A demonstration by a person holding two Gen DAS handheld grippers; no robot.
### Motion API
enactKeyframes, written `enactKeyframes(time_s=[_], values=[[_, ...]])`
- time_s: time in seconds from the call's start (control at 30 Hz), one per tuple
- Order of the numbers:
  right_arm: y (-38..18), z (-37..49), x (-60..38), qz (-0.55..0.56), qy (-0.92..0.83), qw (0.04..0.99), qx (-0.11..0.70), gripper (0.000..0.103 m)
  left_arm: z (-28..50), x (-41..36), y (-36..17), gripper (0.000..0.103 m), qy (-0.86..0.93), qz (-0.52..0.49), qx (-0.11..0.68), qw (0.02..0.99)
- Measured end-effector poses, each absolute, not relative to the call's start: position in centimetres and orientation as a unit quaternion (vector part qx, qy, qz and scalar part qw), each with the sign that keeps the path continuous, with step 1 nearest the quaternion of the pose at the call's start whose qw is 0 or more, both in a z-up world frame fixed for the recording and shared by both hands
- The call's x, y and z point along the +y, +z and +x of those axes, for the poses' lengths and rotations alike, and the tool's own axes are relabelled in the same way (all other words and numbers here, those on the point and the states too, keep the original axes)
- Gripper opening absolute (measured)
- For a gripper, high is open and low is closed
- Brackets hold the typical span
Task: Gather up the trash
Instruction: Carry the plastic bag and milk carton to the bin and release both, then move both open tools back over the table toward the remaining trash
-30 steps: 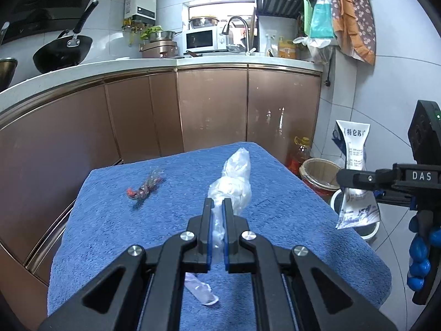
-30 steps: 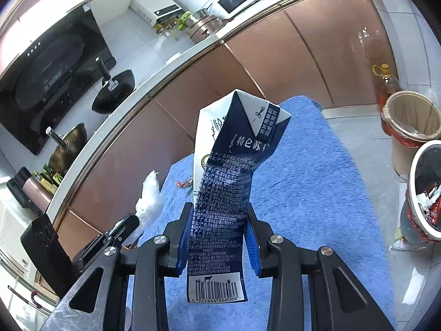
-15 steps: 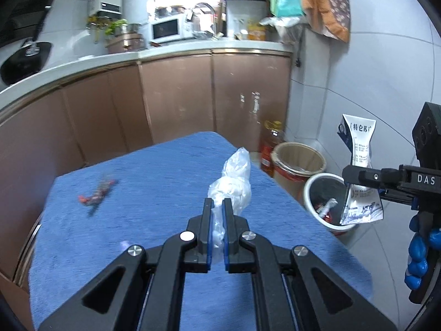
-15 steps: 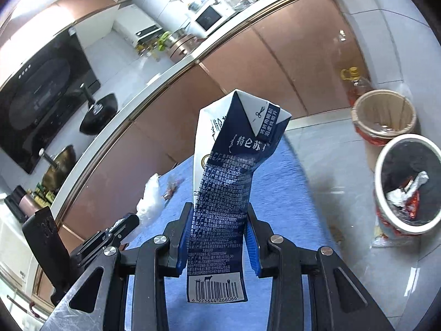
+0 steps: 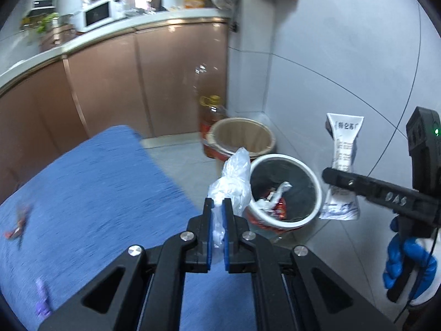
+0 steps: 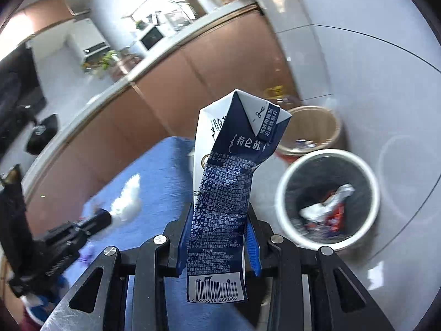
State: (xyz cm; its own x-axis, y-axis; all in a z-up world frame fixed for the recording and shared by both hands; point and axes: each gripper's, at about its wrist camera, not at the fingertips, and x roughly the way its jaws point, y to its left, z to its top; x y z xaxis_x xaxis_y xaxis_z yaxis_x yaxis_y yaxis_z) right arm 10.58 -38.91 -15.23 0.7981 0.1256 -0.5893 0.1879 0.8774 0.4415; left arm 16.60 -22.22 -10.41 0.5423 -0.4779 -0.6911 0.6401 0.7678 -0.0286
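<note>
**Both grippers loaded, beside the trash bin**

Left wrist view: left gripper has its fingers clenched on a crumpled clear plastic bag, which sticks out past the fingertips. Just beyond and right of them stands the white-rimmed round bin with a black liner, wrappers inside. Blue towel-covered counter lies left of the fingers.

Right wrist view: right gripper fingers grasp a flattened navy-and-white milk carton, upright. The bin sits right of the fingers.

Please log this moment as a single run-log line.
left gripper: shut on plastic bag | right gripper: shut on milk carton | white-rimmed bin: beside/below both
</note>
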Motion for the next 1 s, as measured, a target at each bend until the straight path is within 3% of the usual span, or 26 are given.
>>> enactKeyframes(time_s=[0.37,0.7,0.73,0.8,1.0], values=[[-20.7,14.9,-45.6,0.221,-0.103,0.899,0.363,0.032,22.4,-35.2,-15.0,0.005,-0.366,0.116,0.417,0.824],[-25.6,18.0,-49.5,0.22,-0.154,0.872,0.409,0.034,27.3,-41.9,-19.2,0.007,-0.375,0.09,0.468,0.795],[-25.9,18.2,-49.8,0.221,-0.156,0.871,0.411,0.035,27.8,-42.4,-19.5,0.008,-0.376,0.087,0.471,0.793],[-26.1,18.2,-49.7,0.214,-0.164,0.869,0.415,0.048,28.6,-43.1,-19.9,0.009,-0.382,0.08,0.48,0.786],[-25.4,17.2,-48.7,0.203,-0.173,0.87,0.414,0.052,28.7,-42.6,-19.0,0.012,-0.386,0.069,0.469,0.791]])
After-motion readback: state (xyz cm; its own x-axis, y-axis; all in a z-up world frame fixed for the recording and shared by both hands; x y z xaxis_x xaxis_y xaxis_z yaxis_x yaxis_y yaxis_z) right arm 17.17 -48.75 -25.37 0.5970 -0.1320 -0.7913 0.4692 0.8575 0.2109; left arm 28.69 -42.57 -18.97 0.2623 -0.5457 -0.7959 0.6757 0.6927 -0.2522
